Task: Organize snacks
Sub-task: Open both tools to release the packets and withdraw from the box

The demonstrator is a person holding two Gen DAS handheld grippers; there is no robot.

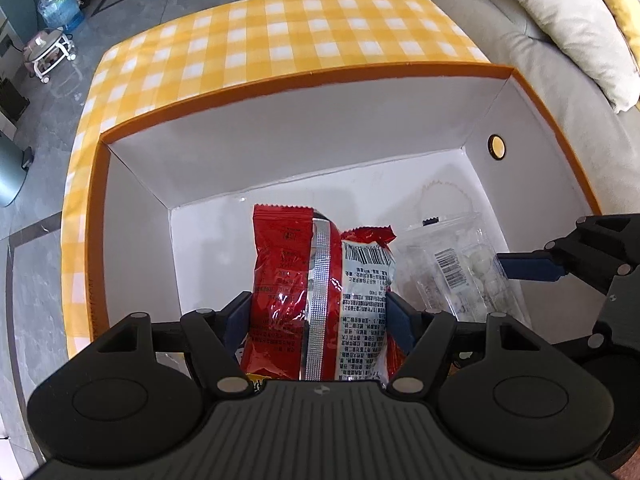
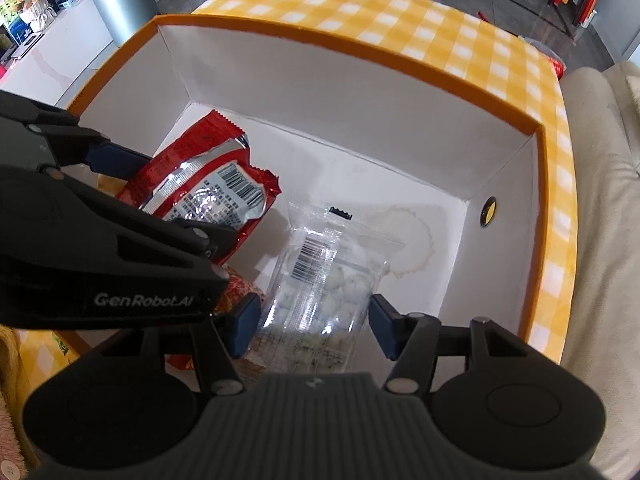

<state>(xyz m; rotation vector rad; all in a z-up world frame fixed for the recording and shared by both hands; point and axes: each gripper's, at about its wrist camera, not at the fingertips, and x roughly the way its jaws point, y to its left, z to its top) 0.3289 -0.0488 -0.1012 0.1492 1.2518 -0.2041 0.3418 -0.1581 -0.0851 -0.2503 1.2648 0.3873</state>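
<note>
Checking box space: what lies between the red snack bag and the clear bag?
In the right wrist view, only bare white box floor separates the red snack bag from the clear bag.

Red snack bag (image 1: 320, 292): shiny foil, silver seam strip down middle, white label with barcode, back side facing up; hangs inside box (image 1: 280, 148), centre of left-wrist frame, lower part between blue pads.

Clear snack bag (image 2: 320, 280): transparent plastic, small pale round pieces inside, barcode sticker, black clip at top; centre-bottom of right-wrist frame, to right of red bag.

Box: orange rim, white inside walls, round hole in right wall, open top, on yellow checked cloth.
</note>
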